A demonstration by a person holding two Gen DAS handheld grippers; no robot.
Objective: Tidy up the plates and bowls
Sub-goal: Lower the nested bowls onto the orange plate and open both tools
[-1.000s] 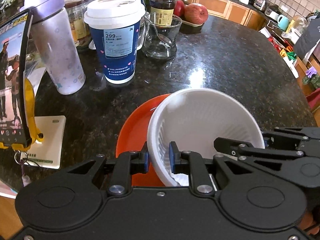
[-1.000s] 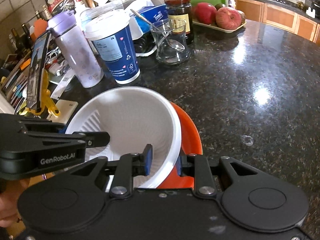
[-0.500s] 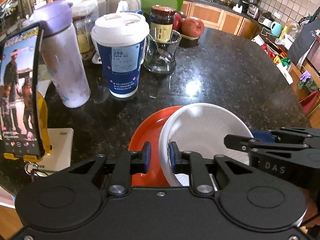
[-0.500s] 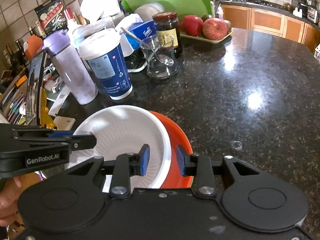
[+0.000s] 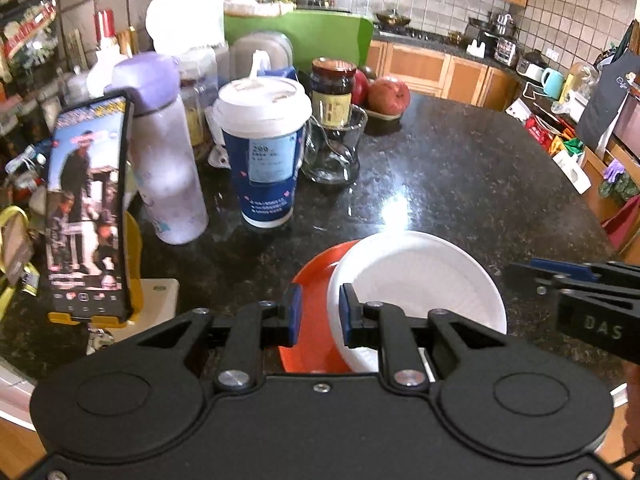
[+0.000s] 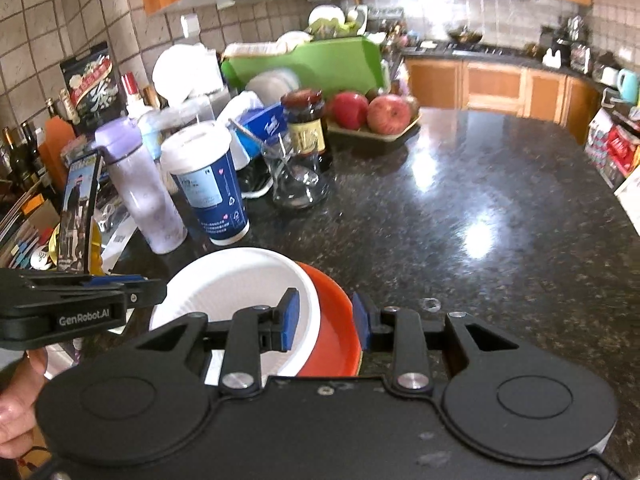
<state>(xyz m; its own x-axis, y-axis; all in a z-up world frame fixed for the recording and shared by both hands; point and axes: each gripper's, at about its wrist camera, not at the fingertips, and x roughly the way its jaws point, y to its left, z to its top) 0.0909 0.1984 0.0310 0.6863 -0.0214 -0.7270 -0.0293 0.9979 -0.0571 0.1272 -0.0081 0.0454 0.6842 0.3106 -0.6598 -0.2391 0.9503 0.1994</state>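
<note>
Two hand-held grippers carry a white bowl (image 5: 416, 276) nested in an orange plate (image 5: 316, 308) above the near edge of the dark granite tabletop (image 5: 460, 184), a takeaway cup (image 5: 264, 152), a lilac bottle (image 5: 160, 152) and a propped phone (image 5: 88, 212) crowding the tabletop's left side. The left gripper (image 5: 318, 314) straddles the stack's left rim, its fingers clenched on bowl and plate together; the right gripper (image 6: 324, 318) takes the opposite rim the same way, blue pads either side of both edges, though the fisheye view leaves it hard to say how firmly each pad bears. The bowl looks thin, ribbed and light, likely plastic that may flex under pressure; the plate appears stiffer and glossy, so probably slick. Because the bowl sits off-centre in the plate, the pair could slide apart if tilted. The rims, pinched through both layers on opposing sides, seem the sound place to hold, kept level.
</note>
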